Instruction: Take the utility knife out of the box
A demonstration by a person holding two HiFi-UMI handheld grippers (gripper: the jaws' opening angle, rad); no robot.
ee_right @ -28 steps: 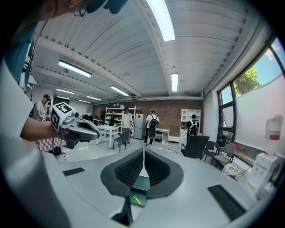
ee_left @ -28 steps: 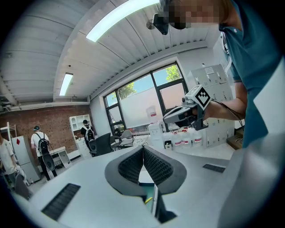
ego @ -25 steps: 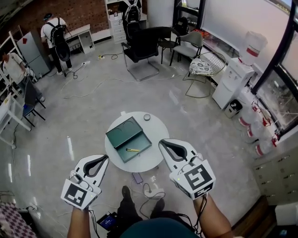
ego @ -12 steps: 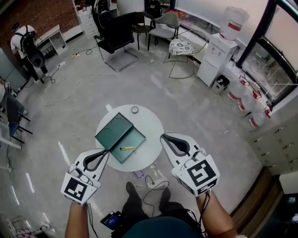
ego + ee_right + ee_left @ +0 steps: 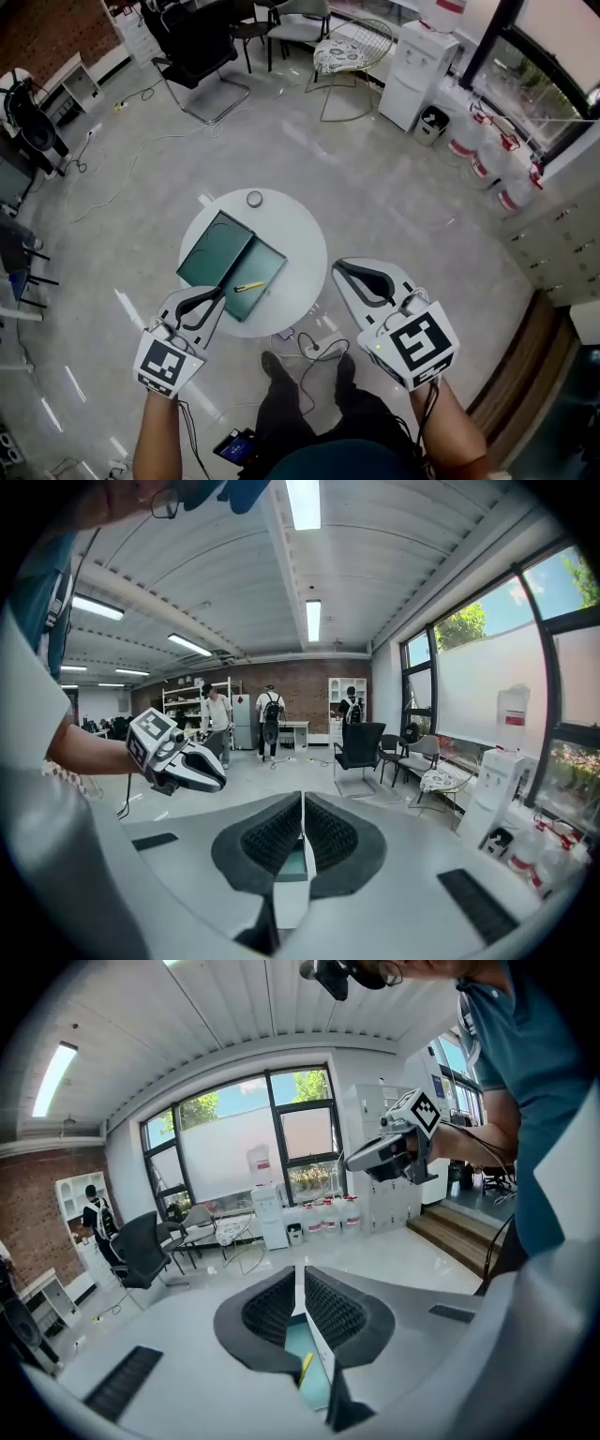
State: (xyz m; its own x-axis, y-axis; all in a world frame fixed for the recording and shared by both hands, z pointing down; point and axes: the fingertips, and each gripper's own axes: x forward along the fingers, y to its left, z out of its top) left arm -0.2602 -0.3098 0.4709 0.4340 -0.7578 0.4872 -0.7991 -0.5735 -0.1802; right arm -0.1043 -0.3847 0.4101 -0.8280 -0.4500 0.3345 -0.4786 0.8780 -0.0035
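A dark green box (image 5: 217,259) lies open on the round white table (image 5: 298,246), lid folded back to the left. The yellow utility knife (image 5: 249,286) rests in its right half; the left gripper view also catches the knife (image 5: 305,1370) below the jaws. My left gripper (image 5: 221,290) hangs shut and empty at the box's near edge, just left of the knife. My right gripper (image 5: 338,270) is off the table's right rim, its pads together with nothing in them. Each gripper view shows the other gripper: the right gripper (image 5: 375,1157) and the left gripper (image 5: 192,766).
A small round object (image 5: 254,199) sits at the table's far edge. Cables and a power strip (image 5: 314,349) lie on the floor by the person's feet. Chairs (image 5: 192,42), a water dispenser (image 5: 415,70) and water bottles (image 5: 487,150) stand farther off.
Both grippers have come down toward the table. The left one now reaches the box's near edge. The head view has shifted, so the table sits higher and more to the left.
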